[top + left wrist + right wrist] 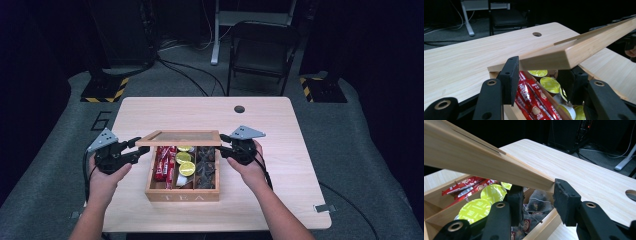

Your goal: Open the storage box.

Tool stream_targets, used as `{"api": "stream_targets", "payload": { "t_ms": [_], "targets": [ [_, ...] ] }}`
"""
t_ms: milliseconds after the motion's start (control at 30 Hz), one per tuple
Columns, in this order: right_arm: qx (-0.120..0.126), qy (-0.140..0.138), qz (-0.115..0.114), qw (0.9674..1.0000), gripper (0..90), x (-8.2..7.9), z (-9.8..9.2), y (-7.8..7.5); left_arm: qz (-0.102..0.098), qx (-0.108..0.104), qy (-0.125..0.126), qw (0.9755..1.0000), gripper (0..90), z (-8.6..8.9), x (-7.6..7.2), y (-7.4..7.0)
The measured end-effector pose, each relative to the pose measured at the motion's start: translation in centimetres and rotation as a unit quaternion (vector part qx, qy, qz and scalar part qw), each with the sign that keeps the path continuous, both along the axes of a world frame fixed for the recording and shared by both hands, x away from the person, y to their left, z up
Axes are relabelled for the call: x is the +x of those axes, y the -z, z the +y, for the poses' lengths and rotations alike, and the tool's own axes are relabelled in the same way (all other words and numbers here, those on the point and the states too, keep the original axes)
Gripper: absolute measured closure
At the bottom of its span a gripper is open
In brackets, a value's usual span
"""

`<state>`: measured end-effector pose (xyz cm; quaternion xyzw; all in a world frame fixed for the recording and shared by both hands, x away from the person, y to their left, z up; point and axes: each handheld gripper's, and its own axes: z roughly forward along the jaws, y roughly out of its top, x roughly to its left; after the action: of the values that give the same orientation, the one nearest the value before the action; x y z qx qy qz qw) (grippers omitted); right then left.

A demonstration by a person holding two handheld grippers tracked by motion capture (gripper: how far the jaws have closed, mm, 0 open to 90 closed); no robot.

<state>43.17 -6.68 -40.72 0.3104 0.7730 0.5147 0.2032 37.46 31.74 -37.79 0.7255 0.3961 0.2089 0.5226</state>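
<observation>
A wooden tea box (182, 192) is sitting on the near half of the light wooden table (280, 120), its front wall marked TEA facing the person. Inside, going from nine o'clock to three o'clock, red snack sticks (163, 162) are lying in the left compartment, yellow-green capsules (185, 162) are filling the middle one, and dark tea bags (205, 167) are resting in the right one.

The lid (180, 137) is standing partly raised over the box, tilted, with its free front edge up.

At nine o'clock of the box, the person's left hand (105, 182) is holding the left gripper (140, 150). In the left gripper view its jaws are clasping the lid's corner (544, 58), one pad pressing on each side of the wooden frame, with the red sticks and capsules showing below.

At three o'clock of the box, the right hand (252, 172) is holding the right gripper (223, 145). In the right gripper view its jaws are pinching the lid's other corner (534, 180), one pad outside the frame and one beneath it, above the tea bags (536, 203) and capsules (492, 192).

Farther off at twelve o'clock, a round hole (239, 109) is showing near the table's far edge. Beyond the table, a dark folding chair (262, 50) is standing on the grey floor, and yellow-black striped markings (107, 90) are lying at eleven o'clock.
</observation>
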Motion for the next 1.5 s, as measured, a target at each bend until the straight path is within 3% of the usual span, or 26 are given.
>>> {"api": "stream_targets", "payload": {
  "t_ms": [200,833,1200,1300,1500],
  "targets": [
    [0.000,-0.002,-0.003,1.0000,60.1,0.0,0.0,0.0,0.008,-0.016,-0.005,0.9998,51.9,0.1,-0.4,1.3],
    [0.011,0.008,-0.008,0.9999,60.5,0.3,0.1,-0.2,0.038,-0.006,-0.020,0.9990,51.2,-0.4,-0.8,4.8],
    [0.010,0.006,-0.011,0.9999,60.6,0.4,0.0,-0.2,0.065,0.035,-0.023,0.9970,49.9,-2.4,-0.2,6.9],
    [0.010,0.006,-0.010,0.9999,60.6,0.3,0.0,-0.2,0.067,0.033,-0.026,0.9969,50.0,-2.7,0.0,7.2],
    [0.008,0.007,-0.010,0.9999,60.6,0.3,0.1,-0.2,0.073,0.049,-0.028,0.9957,50.0,-3.5,0.7,7.6]
  ]
}}
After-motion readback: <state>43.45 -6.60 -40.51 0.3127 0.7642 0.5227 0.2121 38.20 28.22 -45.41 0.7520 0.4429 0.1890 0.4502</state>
